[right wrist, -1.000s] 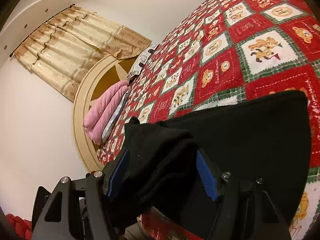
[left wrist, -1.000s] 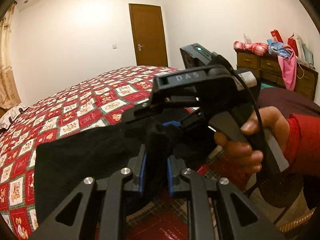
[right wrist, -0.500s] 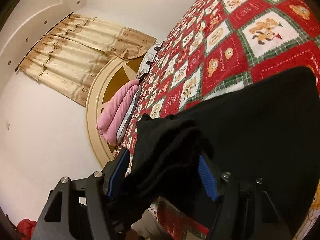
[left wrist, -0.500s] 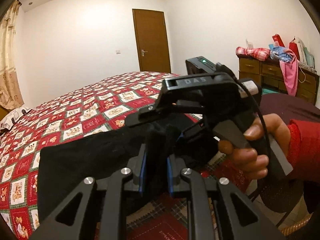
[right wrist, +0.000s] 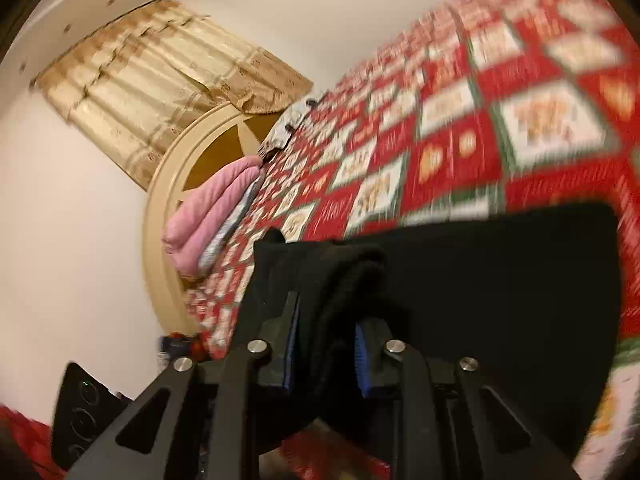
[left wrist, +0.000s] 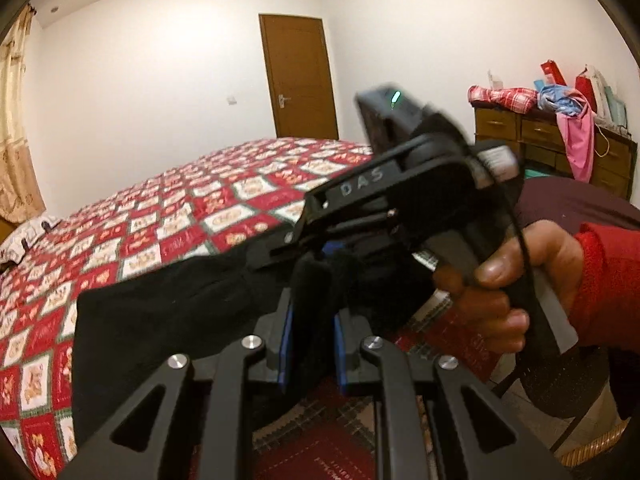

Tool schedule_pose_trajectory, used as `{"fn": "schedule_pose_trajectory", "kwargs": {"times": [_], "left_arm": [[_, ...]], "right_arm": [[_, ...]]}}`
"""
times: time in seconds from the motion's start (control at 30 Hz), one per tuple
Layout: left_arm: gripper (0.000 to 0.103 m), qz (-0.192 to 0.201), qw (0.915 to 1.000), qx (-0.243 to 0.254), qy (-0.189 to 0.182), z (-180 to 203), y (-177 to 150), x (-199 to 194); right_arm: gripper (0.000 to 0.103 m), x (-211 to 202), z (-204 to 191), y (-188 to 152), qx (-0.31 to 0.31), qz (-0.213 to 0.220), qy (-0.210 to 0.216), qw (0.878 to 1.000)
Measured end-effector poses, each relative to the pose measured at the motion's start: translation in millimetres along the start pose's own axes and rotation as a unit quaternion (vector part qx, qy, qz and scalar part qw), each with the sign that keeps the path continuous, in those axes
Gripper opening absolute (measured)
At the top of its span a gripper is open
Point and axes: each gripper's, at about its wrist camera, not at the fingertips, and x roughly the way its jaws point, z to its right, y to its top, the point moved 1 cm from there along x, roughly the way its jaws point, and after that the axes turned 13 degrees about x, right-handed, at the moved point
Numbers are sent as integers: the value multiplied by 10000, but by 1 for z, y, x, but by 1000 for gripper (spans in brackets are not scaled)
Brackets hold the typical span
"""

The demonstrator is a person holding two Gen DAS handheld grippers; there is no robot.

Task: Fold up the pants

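Black pants [left wrist: 160, 320] lie across the red patchwork bed, with one end bunched and lifted at the bed's near edge. My left gripper [left wrist: 312, 320] is shut on a thick fold of that bunched end. My right gripper [right wrist: 326, 340] is shut on the black pants [right wrist: 480, 300] too, with the cloth spreading flat to its right. In the left wrist view the right gripper [left wrist: 320, 252] sits just beyond my left fingertips, held by a hand in a red sleeve. The two grippers are close together.
The bed [left wrist: 240, 200] has a red and white quilt. A pink pillow [right wrist: 208, 216] and round headboard [right wrist: 160, 200] stand at its head. A wooden dresser [left wrist: 552, 140] piled with clothes is at the right wall, and a brown door [left wrist: 300, 76] at the back.
Both grippers have lifted and swung with the pants end; the right view is now motion-blurred and its grip has tightened on the fold. The right gripper has tilted upward in the left view.
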Motion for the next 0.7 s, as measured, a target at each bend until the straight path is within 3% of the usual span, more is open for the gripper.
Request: {"fn": "schedule_pose_trajectory", "kwargs": {"times": [0.23, 0.4, 0.7], "left_arm": [[18, 114, 9994, 331, -39, 17, 24, 6], [18, 91, 9990, 246, -349, 31, 41, 28], [18, -307, 9977, 211, -570, 48, 34, 54]], "right_arm": [[23, -38, -31, 11, -1260, 496, -655, 9886], [23, -59, 2, 29, -900, 469, -804, 9916], [23, -48, 34, 33, -601, 253, -1420, 9877]]}}
